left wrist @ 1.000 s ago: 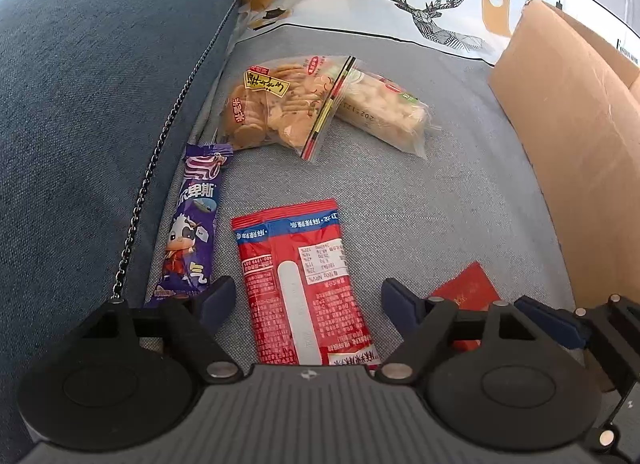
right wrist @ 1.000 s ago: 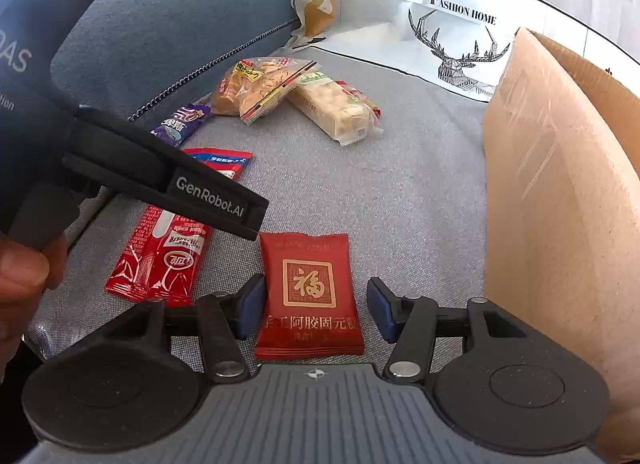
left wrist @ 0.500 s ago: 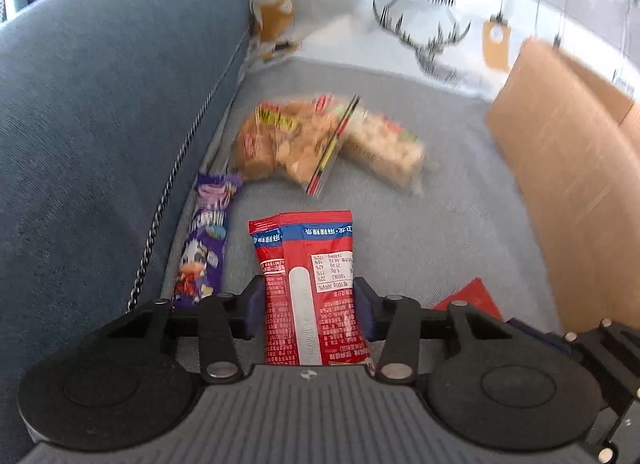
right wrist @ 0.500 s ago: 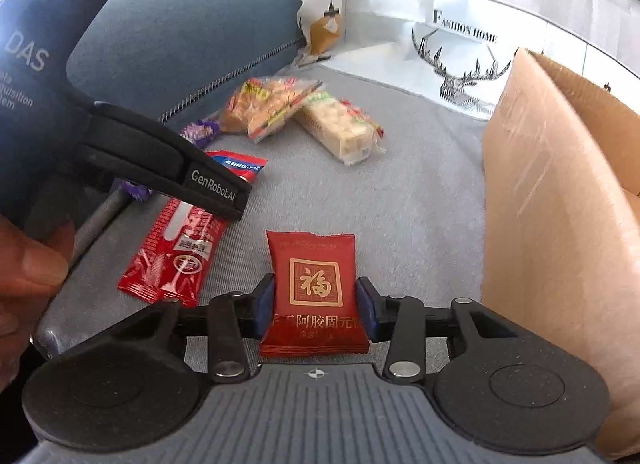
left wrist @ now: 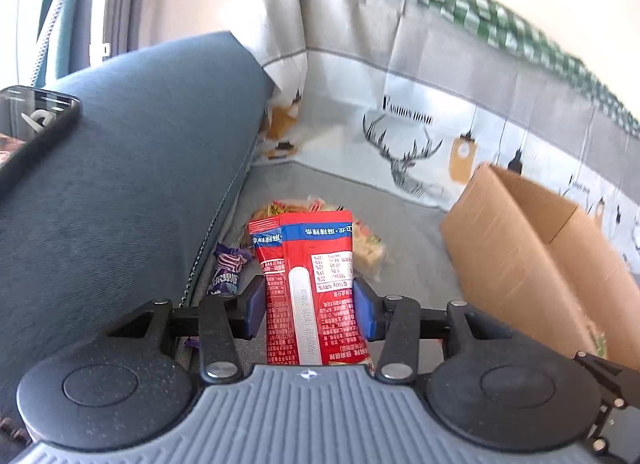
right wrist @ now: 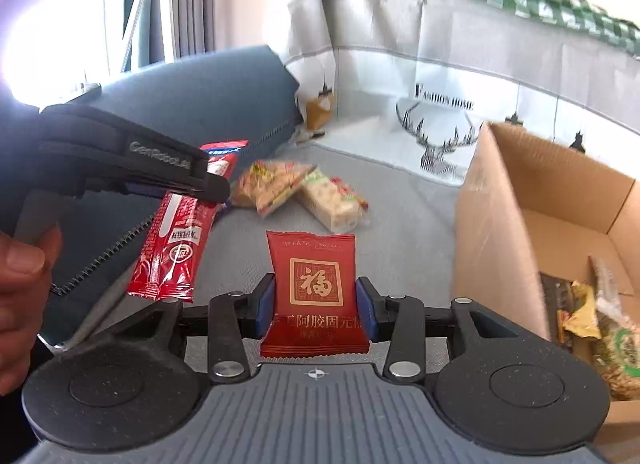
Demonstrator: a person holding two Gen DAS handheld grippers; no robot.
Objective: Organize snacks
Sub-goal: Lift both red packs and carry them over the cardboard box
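Cracker bags (right wrist: 296,192) (overlapping) on sofa seat (right wrist: 400,200), cardboard box (right wrist: 500,224) beside

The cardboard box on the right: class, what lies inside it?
In the right wrist view the cardboard box stands open. Crumpled snack wrappers, yellow and green among them, lie on its floor. The near wall and the tongs' body hide the rest, so no count is possible.

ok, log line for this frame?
left gripper: holds long red packet | right gripper: holds square red packet | cardboard box: open
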